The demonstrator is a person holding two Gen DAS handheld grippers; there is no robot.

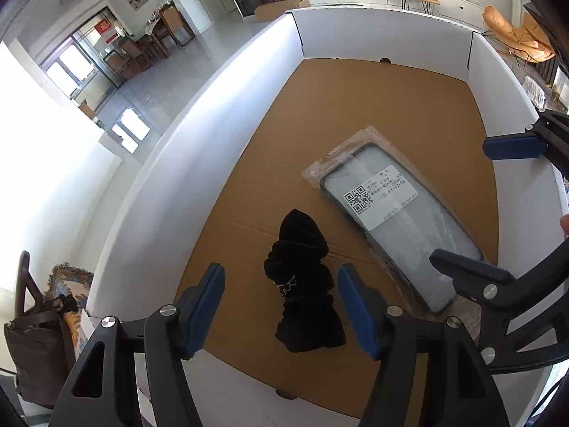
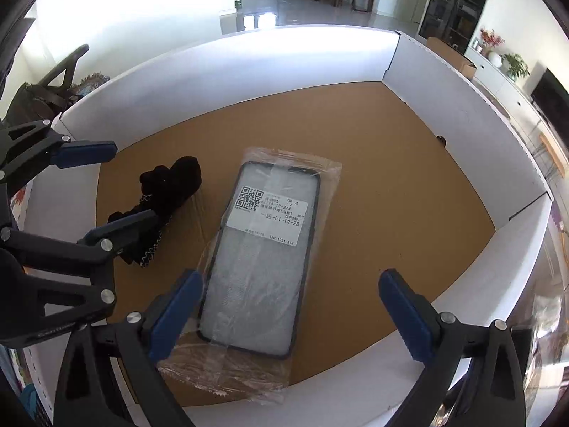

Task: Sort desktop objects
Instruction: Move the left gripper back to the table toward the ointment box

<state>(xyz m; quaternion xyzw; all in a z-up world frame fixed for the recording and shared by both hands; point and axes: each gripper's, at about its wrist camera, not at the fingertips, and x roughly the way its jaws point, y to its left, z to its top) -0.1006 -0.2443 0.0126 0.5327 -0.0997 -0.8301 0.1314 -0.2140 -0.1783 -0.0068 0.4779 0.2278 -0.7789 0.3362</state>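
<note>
Left tongs (image 1: 281, 309) – right tongs (image 2: 290, 316) – agape

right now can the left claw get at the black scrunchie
Probably yes: the left claw is open, the black scrunchie lies between its fingers on the box floor, nothing on top.

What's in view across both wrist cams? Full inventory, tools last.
cardboard box: 1, white walls, brown floor, holds both items.
phone case in clear bag: 1, dark rim, white QR label, lying flat on the box floor, right of the scrunchie.
black scrunchie: 1, black velvety fabric with a small chain, on the box floor, apart from the phone case.
brown bag: 1, outside the box, on a chair with a patterned cushion.
armchair: 1, tan, in the room behind the box.
left tool: 1, black with blue pads, open, straddling the scrunchie from above.
right tool: 1, black with blue pads, open, over the near end of the phone case.
</note>
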